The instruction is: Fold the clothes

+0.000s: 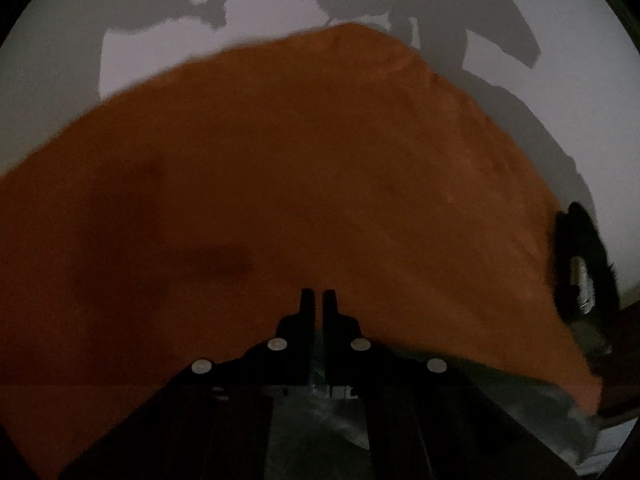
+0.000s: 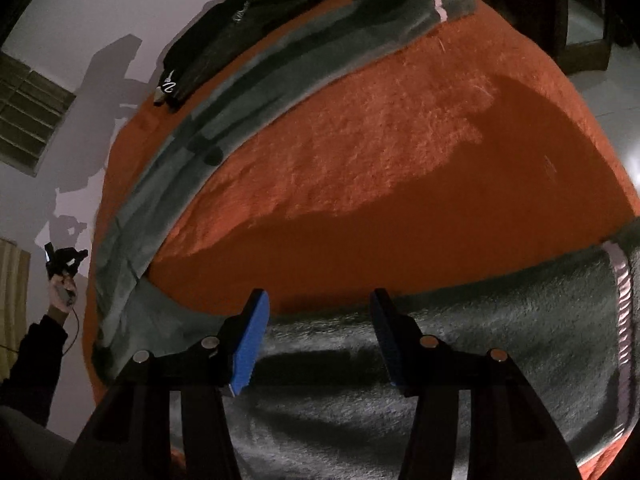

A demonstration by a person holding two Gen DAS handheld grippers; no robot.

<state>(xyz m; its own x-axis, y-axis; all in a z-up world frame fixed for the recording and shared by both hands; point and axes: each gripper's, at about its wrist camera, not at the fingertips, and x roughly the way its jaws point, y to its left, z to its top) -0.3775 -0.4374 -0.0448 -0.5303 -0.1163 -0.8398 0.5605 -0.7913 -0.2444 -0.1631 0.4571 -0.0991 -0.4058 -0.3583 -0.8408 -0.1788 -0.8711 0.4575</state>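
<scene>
Left gripper: jaws closed, apparently pinching the grey fleece garment's near edge. Right gripper: jaws half open, empty above that garment, which lies across the orange fuzzy bedspread. Risk: a thin pinch may slip, or catch bedspread pile.

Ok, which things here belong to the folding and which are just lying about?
In the job:
grey garment
right tongs, open above it
left tongs, shut

Lying about:
orange blanket underneath
black garment, set aside at the far edge
</scene>
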